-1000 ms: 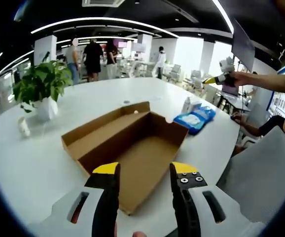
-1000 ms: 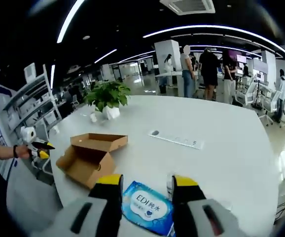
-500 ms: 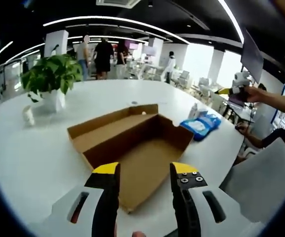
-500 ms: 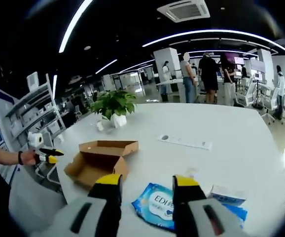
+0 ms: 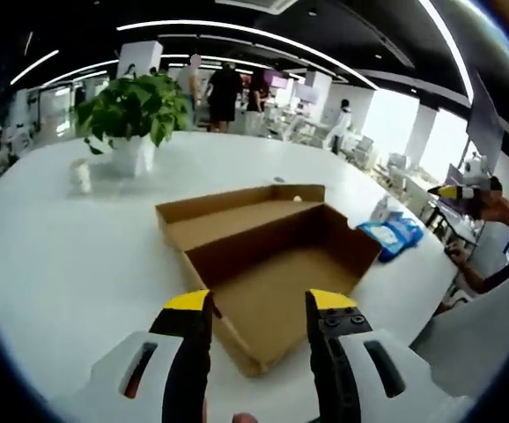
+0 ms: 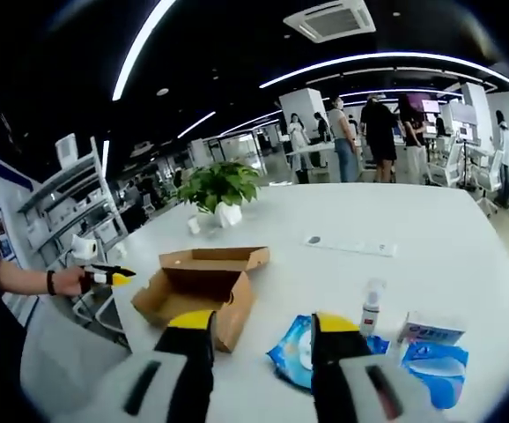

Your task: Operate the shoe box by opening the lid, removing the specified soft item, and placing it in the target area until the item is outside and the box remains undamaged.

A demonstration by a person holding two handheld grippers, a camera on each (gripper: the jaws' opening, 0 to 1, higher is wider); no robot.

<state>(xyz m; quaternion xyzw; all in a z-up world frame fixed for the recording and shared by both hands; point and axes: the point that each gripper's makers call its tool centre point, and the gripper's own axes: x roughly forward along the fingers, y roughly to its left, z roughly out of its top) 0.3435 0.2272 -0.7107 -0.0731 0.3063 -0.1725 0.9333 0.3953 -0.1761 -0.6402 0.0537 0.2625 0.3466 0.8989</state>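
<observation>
Holding both grippers off the table (image 5: pixel 52 264), I judge the removal step essentially done: the shoe box (image 5: pixel 268 264) stands open, its lid flap folded back on the far left side, and its interior looks bare cardboard. My left gripper (image 5: pixel 261 304) hovers over the near edge of the box with its jaws spread and nothing between them. My right gripper (image 6: pixel 263 324) is likewise parted and empty, poised over the blue wet-wipe pack (image 6: pixel 300 357), which lies flat on the table just right of the box and outside it.

A small spray bottle (image 6: pixel 371 306), a tissue box (image 6: pixel 431 331) and a second blue pack (image 6: pixel 437 366) sit close on the right of the wipes. A potted plant (image 5: pixel 131 110) stands at the far left.

To finish well, I would lift both grippers straight up, keeping the left jaws off the thin cardboard wall so it is not creased, and keeping the right jaws away from the upright spray bottle, which looks easy to topple. Whether the pack lies within the target area, I cannot tell
</observation>
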